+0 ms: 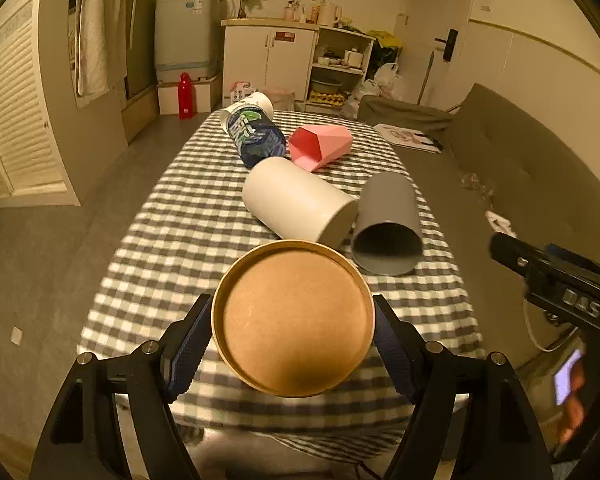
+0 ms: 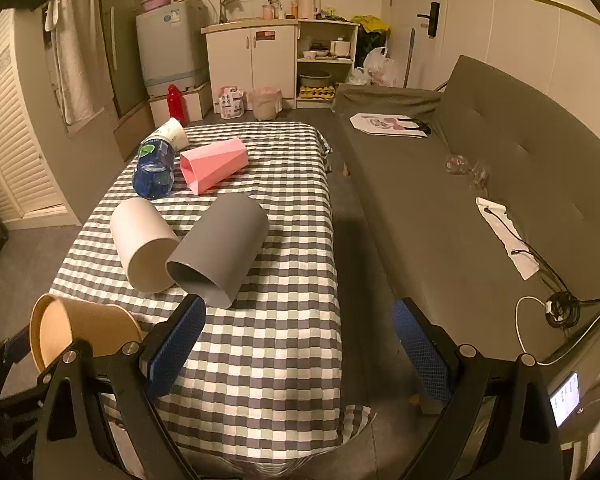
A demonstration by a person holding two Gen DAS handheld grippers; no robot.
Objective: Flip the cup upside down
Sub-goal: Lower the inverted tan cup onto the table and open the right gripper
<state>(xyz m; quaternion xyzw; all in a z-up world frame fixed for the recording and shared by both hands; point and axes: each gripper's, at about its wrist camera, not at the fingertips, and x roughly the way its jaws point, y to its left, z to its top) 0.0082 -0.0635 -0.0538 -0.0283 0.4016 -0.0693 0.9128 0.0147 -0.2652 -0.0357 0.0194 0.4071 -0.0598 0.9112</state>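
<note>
I am gripping the brown paper cup [image 1: 294, 320] in my left gripper [image 1: 292, 344], the jaws clamped on its sides, its flat base facing my camera. I am holding it just short of the white cup [image 1: 300, 204], which is lying on its side on the checked tablecloth [image 1: 172, 240] and touching the grey cup [image 1: 388, 228] beyond it. I judge the flip is under way: next I should be rolling the wrist until the mouth points down, then lowering. My right gripper [image 2: 296, 348] is hanging near the grey cup, jaws apart and empty.
</note>
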